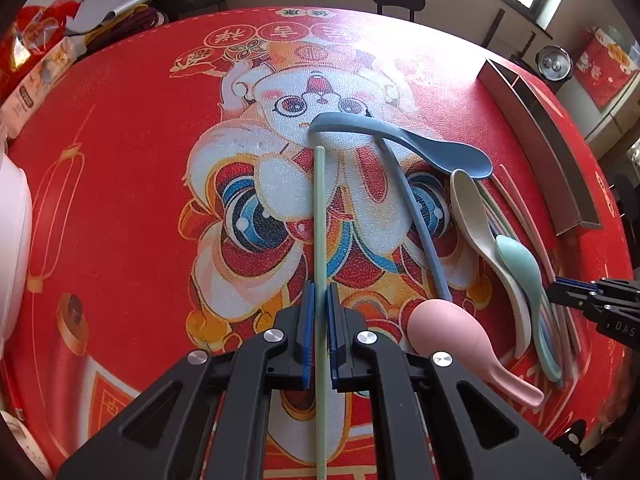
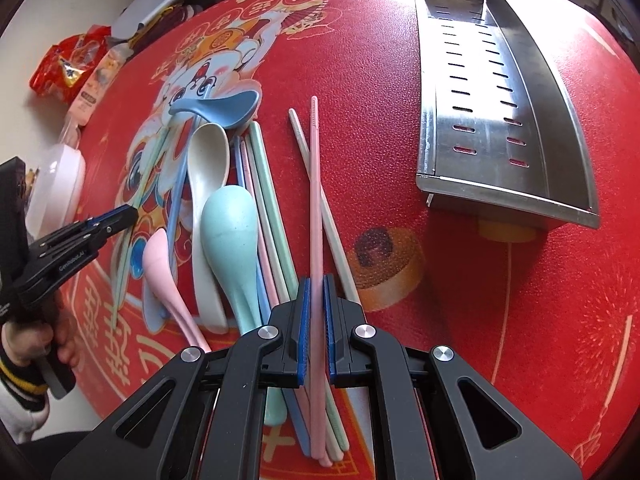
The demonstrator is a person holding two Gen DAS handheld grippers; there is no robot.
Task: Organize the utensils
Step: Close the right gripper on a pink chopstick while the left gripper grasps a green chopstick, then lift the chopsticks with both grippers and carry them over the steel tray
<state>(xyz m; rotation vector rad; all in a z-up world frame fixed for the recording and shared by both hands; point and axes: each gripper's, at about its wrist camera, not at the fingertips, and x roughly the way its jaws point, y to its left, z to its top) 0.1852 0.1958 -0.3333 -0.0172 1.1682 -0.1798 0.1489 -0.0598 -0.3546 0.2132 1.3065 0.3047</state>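
1. Left gripper (image 1: 320,300) pinches a green chopstick (image 1: 319,216) over the middle of the red table mat (image 1: 132,184).
2. Right gripper (image 2: 316,300) clamps a pink chopstick (image 2: 316,200), beside the spoon pile (image 2: 216,200).
3. Steel organizer tray (image 2: 500,196) sits by the mat's far right edge.

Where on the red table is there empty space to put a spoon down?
Bare mat lies between the white chopstick and the steel tray, and more on the far side of the blue spoon. The tray looks empty too. It is crowded where the spoons and chopsticks pile up around the mint spoon.
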